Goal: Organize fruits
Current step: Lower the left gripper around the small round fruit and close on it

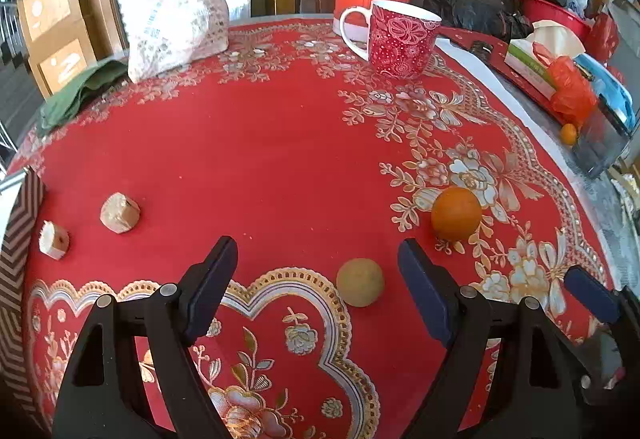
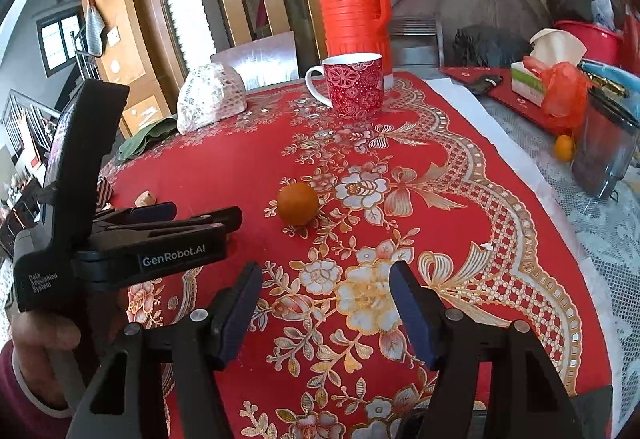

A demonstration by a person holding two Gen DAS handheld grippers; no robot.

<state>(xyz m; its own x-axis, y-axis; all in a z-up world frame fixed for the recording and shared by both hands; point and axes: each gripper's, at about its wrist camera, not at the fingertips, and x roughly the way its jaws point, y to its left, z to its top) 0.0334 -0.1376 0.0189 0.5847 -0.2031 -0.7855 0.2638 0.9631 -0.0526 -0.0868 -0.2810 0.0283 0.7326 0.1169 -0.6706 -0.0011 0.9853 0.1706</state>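
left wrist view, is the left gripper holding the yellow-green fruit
No, the fruit lies on the cloth between the open left gripper fingers, touching neither.

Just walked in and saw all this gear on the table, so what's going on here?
A person holds a pair of tongs in each hand over a red floral tablecloth, sorting fruit. Both are open and empty. The left tongs hover right by a yellowish-green round fruit, which sits between their fingers' line, untouched. An orange lies just beyond. The right tongs hang over bare cloth. Nothing is picked up yet.
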